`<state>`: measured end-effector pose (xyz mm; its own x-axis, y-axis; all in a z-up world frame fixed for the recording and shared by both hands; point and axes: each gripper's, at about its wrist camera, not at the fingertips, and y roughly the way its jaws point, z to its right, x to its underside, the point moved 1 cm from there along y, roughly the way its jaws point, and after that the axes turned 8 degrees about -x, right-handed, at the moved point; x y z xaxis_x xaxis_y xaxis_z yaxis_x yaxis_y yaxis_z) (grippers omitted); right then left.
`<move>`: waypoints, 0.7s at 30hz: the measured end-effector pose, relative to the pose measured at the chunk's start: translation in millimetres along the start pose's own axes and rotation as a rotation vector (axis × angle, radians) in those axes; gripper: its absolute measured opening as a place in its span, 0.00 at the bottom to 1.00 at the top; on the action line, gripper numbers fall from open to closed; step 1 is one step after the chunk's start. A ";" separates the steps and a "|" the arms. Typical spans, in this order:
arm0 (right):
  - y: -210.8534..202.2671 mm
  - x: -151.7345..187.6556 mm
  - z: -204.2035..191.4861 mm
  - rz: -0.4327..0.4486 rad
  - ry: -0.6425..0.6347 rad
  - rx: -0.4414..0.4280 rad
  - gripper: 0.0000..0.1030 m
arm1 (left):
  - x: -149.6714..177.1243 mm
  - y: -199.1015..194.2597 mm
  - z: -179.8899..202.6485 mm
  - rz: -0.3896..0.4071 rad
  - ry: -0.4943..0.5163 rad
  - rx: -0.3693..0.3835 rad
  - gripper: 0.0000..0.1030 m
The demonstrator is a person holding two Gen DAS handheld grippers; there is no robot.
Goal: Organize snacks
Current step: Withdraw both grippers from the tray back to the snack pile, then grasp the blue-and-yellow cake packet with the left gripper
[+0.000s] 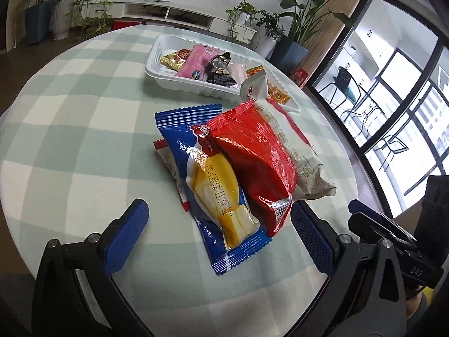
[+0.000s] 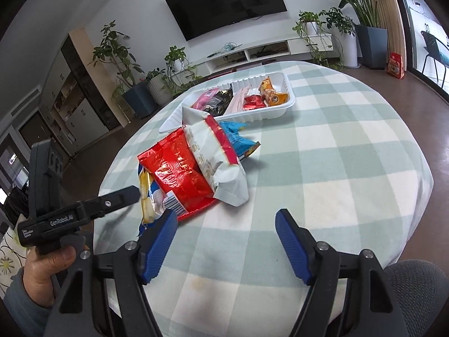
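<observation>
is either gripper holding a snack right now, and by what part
Nothing is held. The left gripper stands open around the near ends of the blue packet and red packet, pads not pressing. The right gripper is open over bare tablecloth.

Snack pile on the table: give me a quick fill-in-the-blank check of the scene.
1. The red bag lies partly on top of the ___ packet.
2. The white tray sits on a ___ tablecloth.
3. Both grippers, left and right, are ___, holding nothing.

Missing words: blue; checked; open
</observation>
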<state>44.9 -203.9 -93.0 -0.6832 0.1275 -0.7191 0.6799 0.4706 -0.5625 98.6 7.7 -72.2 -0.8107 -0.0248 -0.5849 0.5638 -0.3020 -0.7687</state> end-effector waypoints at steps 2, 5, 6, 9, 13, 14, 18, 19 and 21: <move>-0.5 0.7 -0.4 -0.001 0.005 -0.002 0.72 | -0.9 3.4 1.8 -0.001 0.011 -0.014 0.99; -0.1 1.5 0.3 -0.006 0.010 -0.003 0.71 | -5.4 8.4 2.1 -0.007 0.021 -0.031 0.97; -0.2 1.8 0.3 -0.006 0.012 -0.004 0.71 | -7.0 10.1 2.5 -0.009 0.029 -0.040 0.96; 0.3 2.6 -0.2 -0.010 0.008 -0.001 0.71 | -11.2 18.0 2.2 -0.030 0.043 -0.048 0.79; 0.3 4.5 -1.3 -0.017 0.009 -0.003 0.71 | -13.7 25.6 -1.8 -0.046 0.052 -0.048 0.59; 0.5 4.9 -1.2 -0.018 0.009 -0.002 0.71 | -14.1 26.1 -2.4 -0.046 0.061 -0.053 0.56; 0.7 6.1 -0.8 -0.019 0.012 0.001 0.71 | -16.4 25.5 -8.0 -0.046 0.086 -0.071 0.52; 0.8 6.2 -1.3 -0.021 0.012 0.003 0.71 | -16.5 24.4 -9.8 -0.044 0.095 -0.083 0.52; 0.9 6.9 -2.0 -0.024 0.010 0.006 0.71 | -17.5 21.5 -15.3 -0.040 0.104 -0.103 0.52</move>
<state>40.3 -200.8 -97.6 -0.7023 0.1252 -0.7008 0.6645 0.4685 -0.5822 127.4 16.3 -82.4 -0.8154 0.0861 -0.5725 0.5486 -0.2014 -0.8115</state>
